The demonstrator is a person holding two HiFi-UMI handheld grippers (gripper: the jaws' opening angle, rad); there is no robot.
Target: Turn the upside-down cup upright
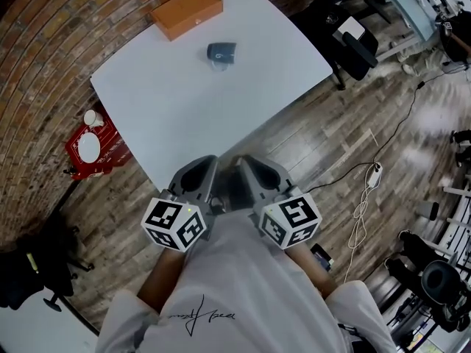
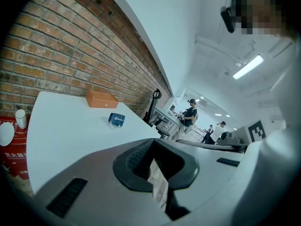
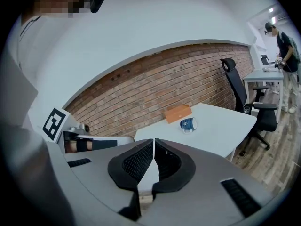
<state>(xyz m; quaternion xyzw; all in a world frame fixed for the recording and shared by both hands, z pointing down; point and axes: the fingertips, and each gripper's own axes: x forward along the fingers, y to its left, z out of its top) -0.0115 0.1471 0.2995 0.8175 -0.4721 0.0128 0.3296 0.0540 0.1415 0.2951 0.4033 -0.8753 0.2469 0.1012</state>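
Note:
A dark blue cup (image 1: pixel 221 53) with white print sits on the far half of the white table (image 1: pixel 162 116), a little in front of an orange box (image 1: pixel 186 11). The same cup (image 2: pixel 116 120) is small and distant in the left gripper view, and the cup (image 3: pixel 188 124) shows its pale handle in the right gripper view. My left gripper (image 1: pixel 204 169) and right gripper (image 1: pixel 252 169) hang side by side close to my body, short of the table's near corner. Both are shut with nothing between the jaws, as seen on the left gripper (image 2: pixel 153 160) and right gripper (image 3: pixel 153 149).
A brick wall (image 3: pixel 155 86) runs behind the table. A red tray (image 1: pixel 92 147) with a white cup and plate lies low at the table's left. A black office chair (image 1: pixel 353 46) stands at the right corner. A cable and power strip (image 1: pixel 375 173) lie on the wooden floor.

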